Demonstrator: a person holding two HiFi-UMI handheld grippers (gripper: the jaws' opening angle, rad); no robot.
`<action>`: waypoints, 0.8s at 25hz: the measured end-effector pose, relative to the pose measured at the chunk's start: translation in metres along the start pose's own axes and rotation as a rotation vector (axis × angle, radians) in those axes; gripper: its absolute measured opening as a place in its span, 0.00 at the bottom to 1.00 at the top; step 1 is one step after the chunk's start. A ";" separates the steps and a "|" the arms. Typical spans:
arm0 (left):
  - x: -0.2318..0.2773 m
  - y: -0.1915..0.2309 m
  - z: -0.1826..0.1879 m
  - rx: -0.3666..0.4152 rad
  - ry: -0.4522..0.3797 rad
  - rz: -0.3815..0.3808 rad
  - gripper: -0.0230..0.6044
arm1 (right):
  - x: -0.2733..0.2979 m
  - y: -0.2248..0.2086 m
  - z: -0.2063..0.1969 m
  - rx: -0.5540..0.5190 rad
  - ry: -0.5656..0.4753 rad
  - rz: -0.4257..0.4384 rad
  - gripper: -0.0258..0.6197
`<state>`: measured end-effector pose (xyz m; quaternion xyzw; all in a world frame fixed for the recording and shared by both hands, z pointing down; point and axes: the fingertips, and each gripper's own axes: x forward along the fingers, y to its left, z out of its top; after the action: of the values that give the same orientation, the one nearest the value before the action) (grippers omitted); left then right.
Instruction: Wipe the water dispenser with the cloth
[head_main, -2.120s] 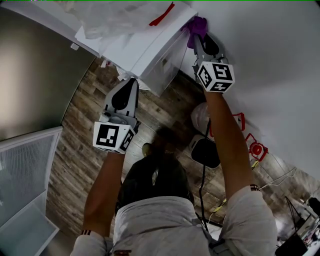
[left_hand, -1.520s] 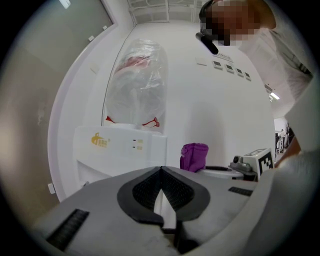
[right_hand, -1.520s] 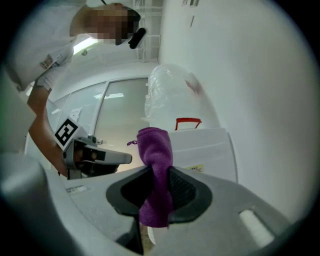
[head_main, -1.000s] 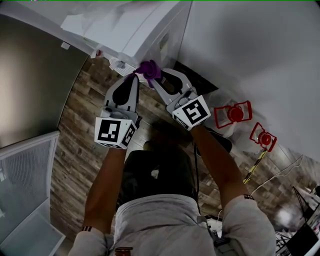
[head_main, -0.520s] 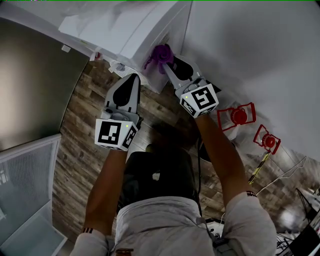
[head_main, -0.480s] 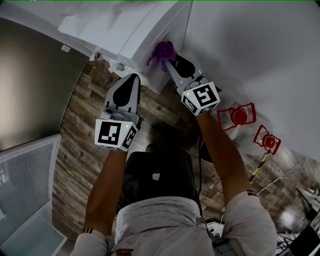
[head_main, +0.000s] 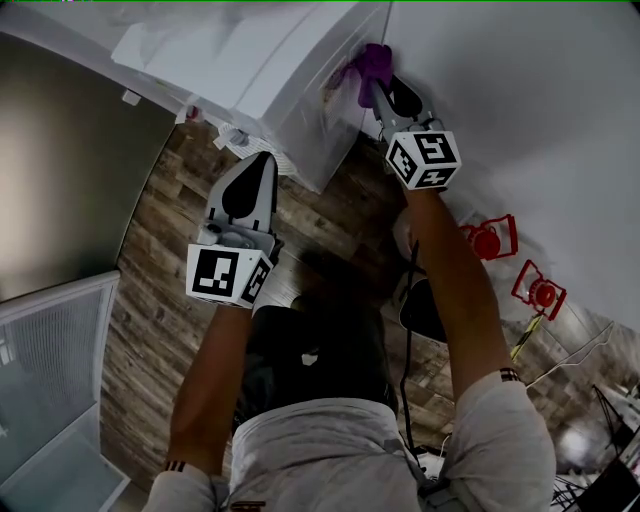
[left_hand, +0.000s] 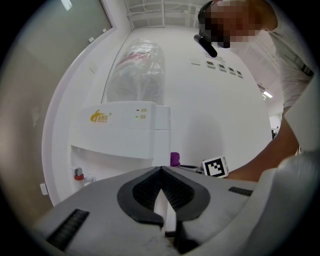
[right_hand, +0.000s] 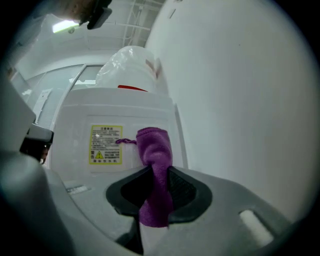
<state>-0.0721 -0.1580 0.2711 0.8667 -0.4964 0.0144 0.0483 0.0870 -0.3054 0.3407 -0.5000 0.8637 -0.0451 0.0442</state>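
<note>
Clamped in the right gripper (head_main: 380, 90), the purple cloth (right_hand: 156, 147) faces the water dispenser (right_hand: 117, 112) straight ahead

The cloth pokes out past the jaws toward the dispenser's side, just right of the yellow label (right_hand: 106, 144); whether it touches, I cannot tell; that side's long axis runs upward from the gripper, so a stroke likely follows it; the left gripper (left_hand: 161, 170), jaws together and empty, sits to its left, facing the dispenser's front.

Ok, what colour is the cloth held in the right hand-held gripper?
Purple. The cloth shows best in the right gripper view.
</note>
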 end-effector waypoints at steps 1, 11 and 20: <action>-0.001 0.001 -0.001 0.001 0.001 0.001 0.03 | 0.001 -0.005 -0.002 -0.001 0.003 -0.011 0.18; -0.004 0.004 -0.012 0.008 0.002 -0.009 0.03 | -0.001 -0.023 0.005 -0.007 -0.026 -0.054 0.18; -0.012 -0.003 -0.032 -0.013 0.033 -0.035 0.03 | -0.063 0.069 0.016 -0.004 -0.097 0.141 0.18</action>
<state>-0.0749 -0.1433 0.3014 0.8744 -0.4805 0.0248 0.0624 0.0609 -0.2173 0.3183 -0.4398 0.8936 -0.0162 0.0880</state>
